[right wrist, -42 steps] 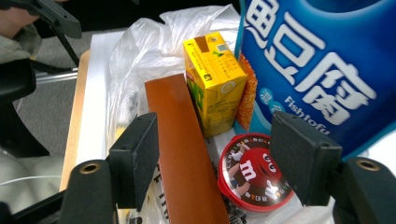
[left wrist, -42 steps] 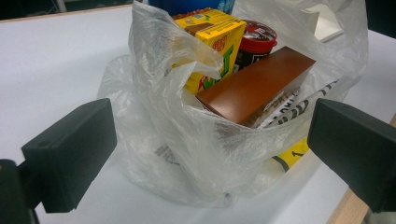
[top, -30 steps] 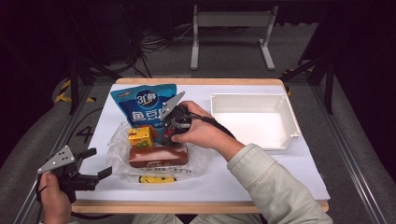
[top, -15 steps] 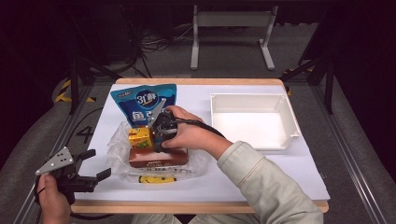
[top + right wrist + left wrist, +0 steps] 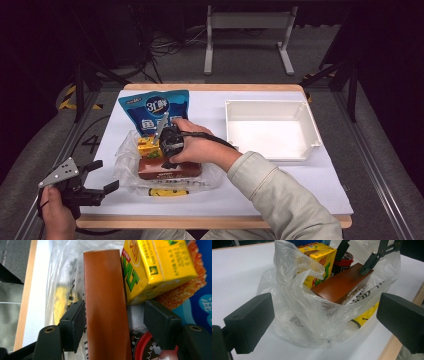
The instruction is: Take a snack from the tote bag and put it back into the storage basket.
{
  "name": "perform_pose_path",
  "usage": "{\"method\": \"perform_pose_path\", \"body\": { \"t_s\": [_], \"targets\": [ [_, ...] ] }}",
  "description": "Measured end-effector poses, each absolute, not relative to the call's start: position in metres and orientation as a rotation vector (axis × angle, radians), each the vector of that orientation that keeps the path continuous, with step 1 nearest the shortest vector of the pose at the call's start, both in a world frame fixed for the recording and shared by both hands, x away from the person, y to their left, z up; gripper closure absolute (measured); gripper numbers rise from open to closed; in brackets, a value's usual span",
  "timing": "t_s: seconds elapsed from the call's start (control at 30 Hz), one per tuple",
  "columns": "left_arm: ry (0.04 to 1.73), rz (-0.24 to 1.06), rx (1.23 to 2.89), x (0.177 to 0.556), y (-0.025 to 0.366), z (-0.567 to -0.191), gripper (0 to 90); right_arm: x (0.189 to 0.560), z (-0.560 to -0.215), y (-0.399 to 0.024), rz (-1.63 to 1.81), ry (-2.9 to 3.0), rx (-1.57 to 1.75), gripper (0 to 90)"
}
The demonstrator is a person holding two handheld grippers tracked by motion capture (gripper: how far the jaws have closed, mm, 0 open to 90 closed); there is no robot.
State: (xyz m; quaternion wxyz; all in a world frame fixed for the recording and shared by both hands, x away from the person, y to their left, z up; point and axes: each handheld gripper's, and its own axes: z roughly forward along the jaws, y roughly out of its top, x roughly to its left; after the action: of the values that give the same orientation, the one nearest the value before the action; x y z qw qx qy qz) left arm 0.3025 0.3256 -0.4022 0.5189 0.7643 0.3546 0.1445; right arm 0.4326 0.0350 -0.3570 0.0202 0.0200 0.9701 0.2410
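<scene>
The right gripper (image 5: 115, 322) is straddling a brown box (image 5: 106, 305), its jaws spread to either side of the box's long faces; whether the pads are pressing on it cannot be told. The box is lying inside a clear plastic bag (image 5: 299, 322) at the near left of the table (image 5: 280, 180), beside a yellow drink carton (image 5: 155, 265) and a red-lidded cup (image 5: 143, 346), with a yellow packet (image 5: 162, 192) showing beneath. A blue snack pouch (image 5: 150, 107) is lying flat just behind the bag. The left gripper (image 5: 97, 182) is hovering off the table's near left corner, its jaws spread wide and holding nothing, pointing toward the bag. A white rectangular tray (image 5: 305, 122) is sitting well apart on the table's right side. The table is carrying a white top with a wooden edge. Around it the room is dark, with grey flooring, cables and a white metal stand (image 5: 247, 30) beyond the far edge.
</scene>
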Motion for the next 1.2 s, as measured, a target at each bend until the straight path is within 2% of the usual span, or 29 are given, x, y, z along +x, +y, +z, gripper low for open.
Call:
{"method": "perform_pose_path", "body": {
  "t_s": [0.97,1.07,1.2],
  "targets": [
    [0.839,0.321,1.842,0.307,0.322,-0.405,2.1,0.425,-0.399,0.057,0.452,3.076,-0.037,31.9],
    [0.842,0.322,1.843,0.307,0.323,-0.405,2.1,0.425,-0.402,0.059,0.414,3.075,-0.044,34.0],
    [0.841,0.317,1.843,0.308,0.322,-0.405,2.1,0.424,-0.403,0.061,0.383,3.061,-0.069,41.5]
  ]
}}
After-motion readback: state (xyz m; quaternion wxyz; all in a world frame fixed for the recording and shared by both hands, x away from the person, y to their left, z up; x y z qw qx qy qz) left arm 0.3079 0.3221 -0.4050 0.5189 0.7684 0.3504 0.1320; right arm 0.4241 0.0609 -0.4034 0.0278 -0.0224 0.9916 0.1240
